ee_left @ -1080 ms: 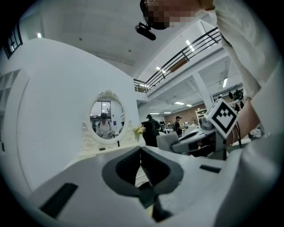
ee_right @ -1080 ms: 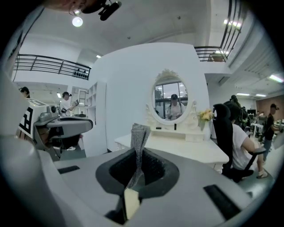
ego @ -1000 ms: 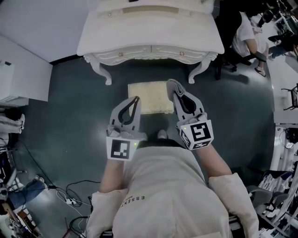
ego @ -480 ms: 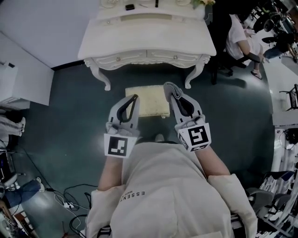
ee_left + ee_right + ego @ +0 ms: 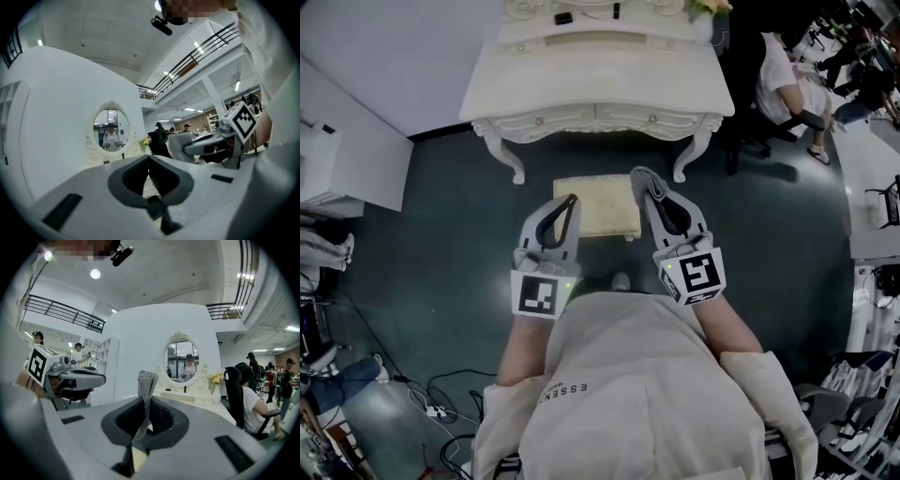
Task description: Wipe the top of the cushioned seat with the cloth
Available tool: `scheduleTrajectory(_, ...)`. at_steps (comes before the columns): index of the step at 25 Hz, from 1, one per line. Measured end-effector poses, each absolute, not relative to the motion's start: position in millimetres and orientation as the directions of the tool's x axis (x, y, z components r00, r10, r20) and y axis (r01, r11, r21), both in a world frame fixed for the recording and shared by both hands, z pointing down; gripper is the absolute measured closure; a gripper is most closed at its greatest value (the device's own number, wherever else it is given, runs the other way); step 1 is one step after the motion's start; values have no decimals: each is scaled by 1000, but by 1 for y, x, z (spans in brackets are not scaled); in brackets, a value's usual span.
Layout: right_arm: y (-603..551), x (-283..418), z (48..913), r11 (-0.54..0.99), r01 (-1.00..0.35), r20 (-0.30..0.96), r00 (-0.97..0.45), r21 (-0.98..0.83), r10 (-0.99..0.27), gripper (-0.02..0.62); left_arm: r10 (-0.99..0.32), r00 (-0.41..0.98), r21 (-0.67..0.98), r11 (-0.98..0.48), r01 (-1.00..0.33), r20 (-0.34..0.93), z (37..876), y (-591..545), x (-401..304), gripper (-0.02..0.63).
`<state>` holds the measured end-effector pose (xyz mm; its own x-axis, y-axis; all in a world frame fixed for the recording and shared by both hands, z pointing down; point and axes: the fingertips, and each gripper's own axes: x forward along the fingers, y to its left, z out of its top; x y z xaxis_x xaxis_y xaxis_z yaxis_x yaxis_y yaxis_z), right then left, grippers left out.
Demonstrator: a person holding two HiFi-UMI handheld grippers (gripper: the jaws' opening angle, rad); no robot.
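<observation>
I am clenching the right gripper [image 5: 145, 401] on the cloth [image 5: 146, 387]; the left gripper [image 5: 149, 158] is pinching shut, apparently empty. Both are hovering over the cushioned seat [image 5: 598, 208].

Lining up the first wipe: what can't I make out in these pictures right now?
- Cream square cushioned seat: head view, left gripper and right gripper cover its side edges.
- Grey knitted cloth: right gripper view shows only a pinched strip; jaws hide the rest.
- Small dark items on white dressing table: head view, too small to identify.
</observation>
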<state>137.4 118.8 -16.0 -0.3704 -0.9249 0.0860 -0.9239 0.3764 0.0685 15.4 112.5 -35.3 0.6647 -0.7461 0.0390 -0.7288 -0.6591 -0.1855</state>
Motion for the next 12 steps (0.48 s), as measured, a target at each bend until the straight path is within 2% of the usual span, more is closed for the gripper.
scheduleTrajectory(12,111,148,-14,343,-939,82,-339,38,-937,568,-763,645,-195,-639,-744,41,-33,109,16,604)
